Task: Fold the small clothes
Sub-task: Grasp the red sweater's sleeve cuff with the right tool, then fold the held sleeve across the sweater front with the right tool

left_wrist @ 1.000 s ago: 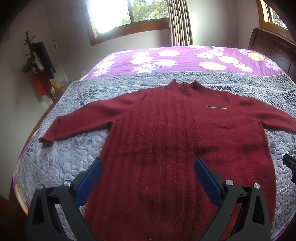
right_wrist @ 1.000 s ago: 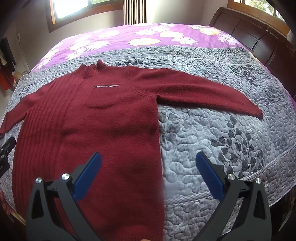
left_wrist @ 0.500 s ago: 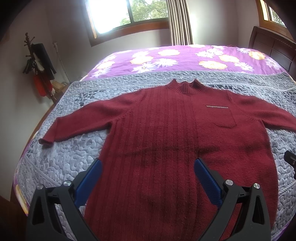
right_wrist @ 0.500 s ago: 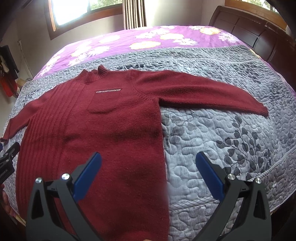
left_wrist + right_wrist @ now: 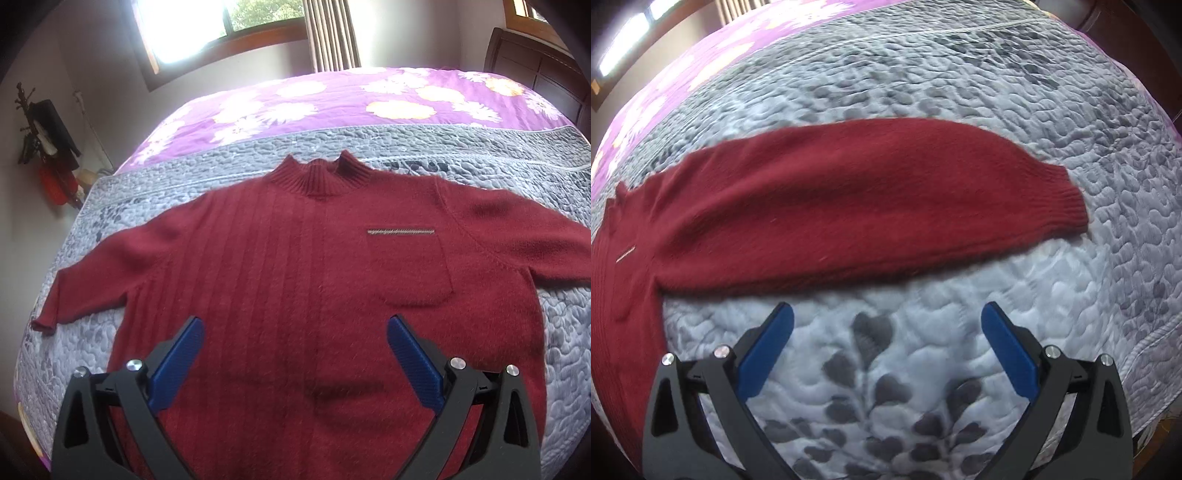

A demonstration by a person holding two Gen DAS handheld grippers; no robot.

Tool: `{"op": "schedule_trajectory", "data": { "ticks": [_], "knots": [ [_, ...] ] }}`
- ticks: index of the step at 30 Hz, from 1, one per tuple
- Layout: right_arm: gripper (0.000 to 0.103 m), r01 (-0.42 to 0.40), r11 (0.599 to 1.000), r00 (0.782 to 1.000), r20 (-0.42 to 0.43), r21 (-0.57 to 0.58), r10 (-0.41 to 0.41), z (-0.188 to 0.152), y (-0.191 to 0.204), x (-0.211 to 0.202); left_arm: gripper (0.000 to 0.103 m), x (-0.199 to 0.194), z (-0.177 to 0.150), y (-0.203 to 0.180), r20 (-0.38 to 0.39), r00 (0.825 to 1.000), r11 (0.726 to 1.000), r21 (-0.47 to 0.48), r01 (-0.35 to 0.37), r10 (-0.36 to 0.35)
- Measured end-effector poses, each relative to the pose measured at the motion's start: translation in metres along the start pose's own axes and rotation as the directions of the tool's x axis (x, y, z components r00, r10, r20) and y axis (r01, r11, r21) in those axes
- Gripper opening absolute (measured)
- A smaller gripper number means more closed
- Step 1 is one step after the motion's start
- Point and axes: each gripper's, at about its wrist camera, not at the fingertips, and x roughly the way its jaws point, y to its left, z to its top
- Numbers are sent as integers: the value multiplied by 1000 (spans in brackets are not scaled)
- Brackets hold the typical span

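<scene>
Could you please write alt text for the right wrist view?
A red sweater sleeve lies flat across a grey quilt, cuff to the right. The open right gripper hovers just short of it, holding nothing.

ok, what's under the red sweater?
The red sweater lies flat on the grey quilt, which shows all around it and under the sleeve. Anything between the sweater and the quilt is covered. Both grippers hover open above.

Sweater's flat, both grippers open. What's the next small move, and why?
Probably ease the right gripper forward and right to the sleeve cuff and pinch it: the jaws stand wide apart over bare quilt, short of the outstretched sleeve.
</scene>
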Motion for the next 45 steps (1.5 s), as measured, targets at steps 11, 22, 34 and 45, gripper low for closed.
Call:
{"op": "schedule_trajectory", "data": {
  "ticks": [11,22,34,45],
  "knots": [
    [97,-51,980,993,-97,194,71,53,-113,42,100,25,44,-53,-4,999,999,18,38,-37],
    [13,-60,989,998,12,136,59,76,-91,15,100,40,30,-9,-59,998,1000,-9,-17,16],
    [12,-177,934,967,121,-312,224,52,163,-49,100,47,12,62,-108,992,995,-78,-69,60],
    [28,-294,780,945,-48,-552,323,-7,360,-24,100,47,4,90,-118,993,993,-109,-37,24]
  ]
}}
